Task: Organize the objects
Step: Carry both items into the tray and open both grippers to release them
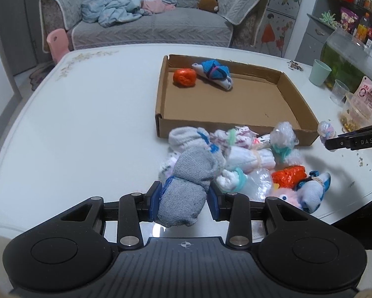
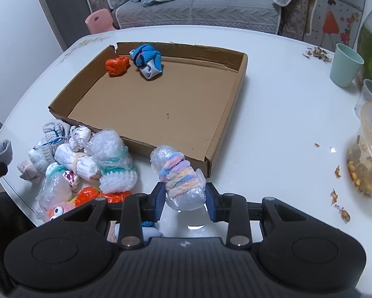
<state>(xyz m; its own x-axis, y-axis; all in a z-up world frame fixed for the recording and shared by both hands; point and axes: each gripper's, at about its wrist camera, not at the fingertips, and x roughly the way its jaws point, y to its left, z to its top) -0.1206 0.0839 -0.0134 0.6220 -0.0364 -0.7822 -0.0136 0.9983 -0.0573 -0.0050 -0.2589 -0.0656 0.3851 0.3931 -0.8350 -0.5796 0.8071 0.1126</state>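
Clamping a grey sock [image 1: 183, 198], the left gripper [image 1: 183, 200] held it clear of the bench [image 1: 86, 124], likely bound for the box [image 1: 235, 114] beyond its fingers. The right gripper [image 2: 185, 196] squeezed a bubble-wrap roll [image 2: 179, 176] just short of the box's near wall. Between them lay the pile [image 1: 235, 154], its lower bundles buried. Farther off, an orange ball [image 1: 184, 77] sat in the box's far corner.

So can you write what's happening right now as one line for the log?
left claw: shut on grey sock | right claw: shut on bubble-wrap bundle | box: orange ball, blue sock
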